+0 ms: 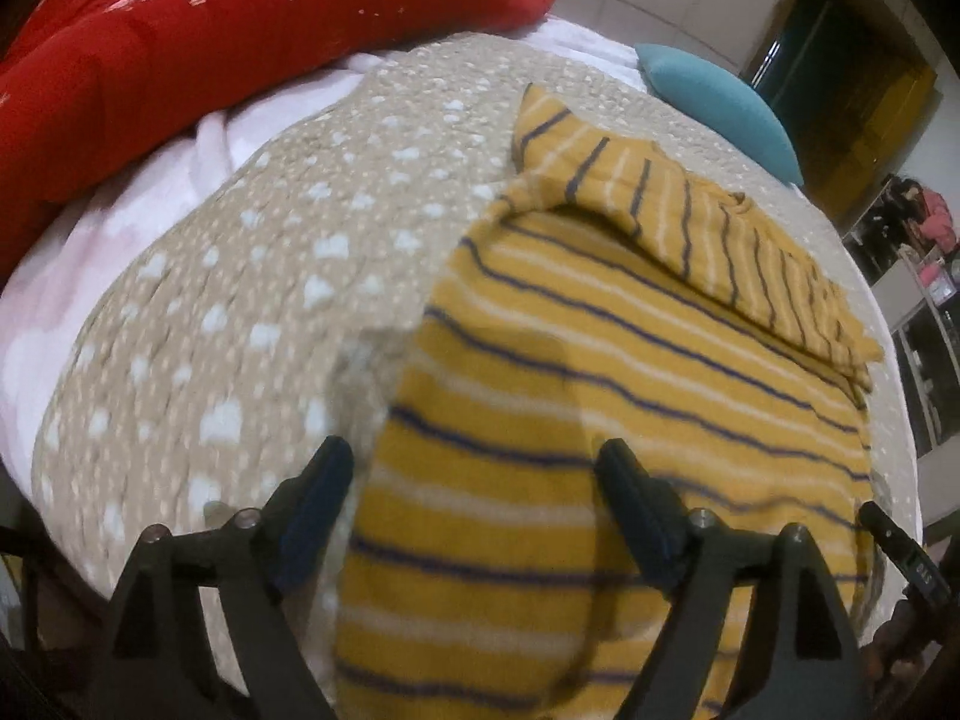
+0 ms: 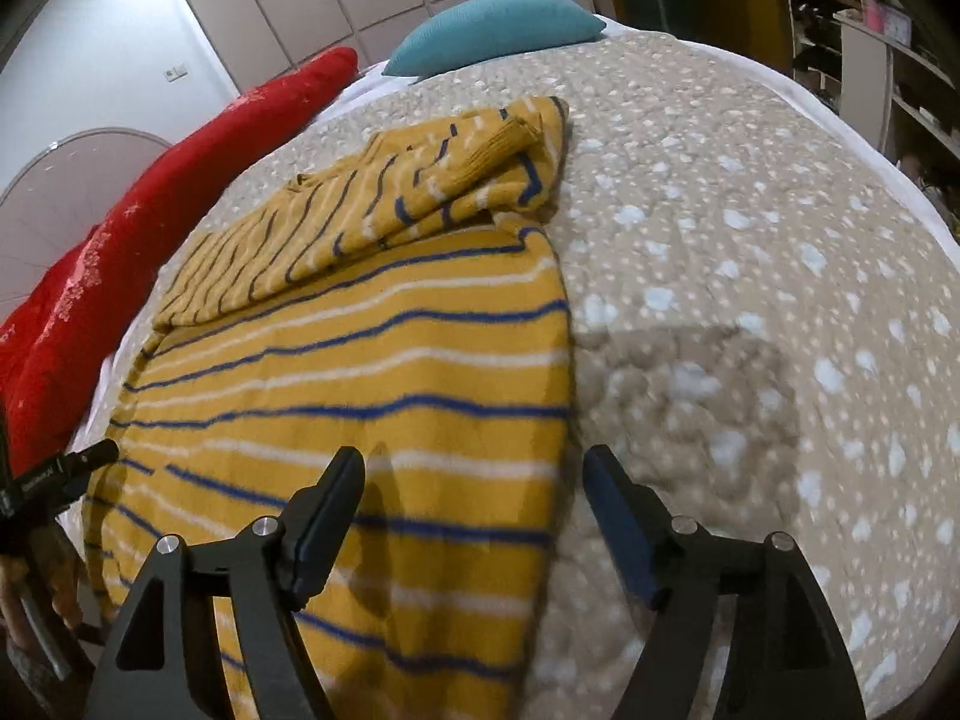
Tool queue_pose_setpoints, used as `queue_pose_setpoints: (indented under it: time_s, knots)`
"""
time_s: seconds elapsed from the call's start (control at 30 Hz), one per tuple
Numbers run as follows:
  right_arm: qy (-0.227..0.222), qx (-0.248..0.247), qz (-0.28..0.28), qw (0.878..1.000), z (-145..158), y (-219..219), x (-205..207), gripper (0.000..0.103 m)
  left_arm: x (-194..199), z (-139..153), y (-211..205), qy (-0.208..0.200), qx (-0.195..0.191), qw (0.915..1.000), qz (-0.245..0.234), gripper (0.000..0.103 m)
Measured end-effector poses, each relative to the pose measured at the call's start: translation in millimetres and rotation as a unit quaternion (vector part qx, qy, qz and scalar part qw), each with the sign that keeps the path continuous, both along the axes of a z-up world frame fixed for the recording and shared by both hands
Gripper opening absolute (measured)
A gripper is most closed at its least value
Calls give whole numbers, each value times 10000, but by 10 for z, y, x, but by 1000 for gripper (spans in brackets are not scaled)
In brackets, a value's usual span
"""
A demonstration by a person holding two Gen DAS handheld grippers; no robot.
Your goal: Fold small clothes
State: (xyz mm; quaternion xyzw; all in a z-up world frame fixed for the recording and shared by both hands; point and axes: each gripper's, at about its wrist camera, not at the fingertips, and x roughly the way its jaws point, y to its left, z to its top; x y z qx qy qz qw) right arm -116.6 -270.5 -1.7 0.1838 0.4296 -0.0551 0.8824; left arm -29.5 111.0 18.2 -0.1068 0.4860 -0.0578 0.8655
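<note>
I count one garment, two pillows and my two tools. The garment is a mustard-yellow sweater [image 1: 600,372] with thin navy and white stripes, lying flat on the beige bedspread [image 1: 240,300] dotted with white spots. Both of its sleeves are folded in across the chest at the far end, one over the other, with a ribbed cuff on top in the right view. The body is spread smooth toward me, its hem end nearest.

My left tool [image 1: 474,468] stands wide open with nothing in it; its fingers straddle the sweater's left edge, one over the bedspread, one over the knit. My right tool [image 2: 474,474] is just as wide open and empty, straddling the right edge the same way.

Beyond the sweater lie a red pillow [image 1: 210,48] along one side of the bed and a teal pillow [image 2: 498,24] at the head.
</note>
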Motion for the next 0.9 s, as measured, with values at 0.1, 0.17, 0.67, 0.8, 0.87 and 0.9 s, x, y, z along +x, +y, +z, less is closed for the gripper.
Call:
queue_pose_setpoints:
  time_s: [0.1, 0.17, 0.67, 0.8, 0.87, 0.9]
  knots:
    - [13, 18, 8, 10000, 1, 15, -121, 79, -216, 12, 71, -35, -242, 9997, 64, 83]
    - [28, -4, 49, 10000, -11, 40, -202, 79, -325, 18, 100, -1, -427, 9990, 101, 85]
    - [-77, -40, 151, 9998, -30, 143, -556, 71, -928, -99, 49, -195, -390, 9990, 37, 43]
    - [-110, 812, 648, 9945, -24, 161, -689, 51, -1017, -102, 198, -201, -773, 9968, 61, 25]
    - [-95, 1156, 816, 9899, -80, 178, -766, 51, -1032, -150, 206, -141, -853, 9962, 39, 32]
    - [-97, 1214, 841, 9890, -105, 180, -798, 51, -1039, -181, 212, -123, -949, 9954, 21, 40]
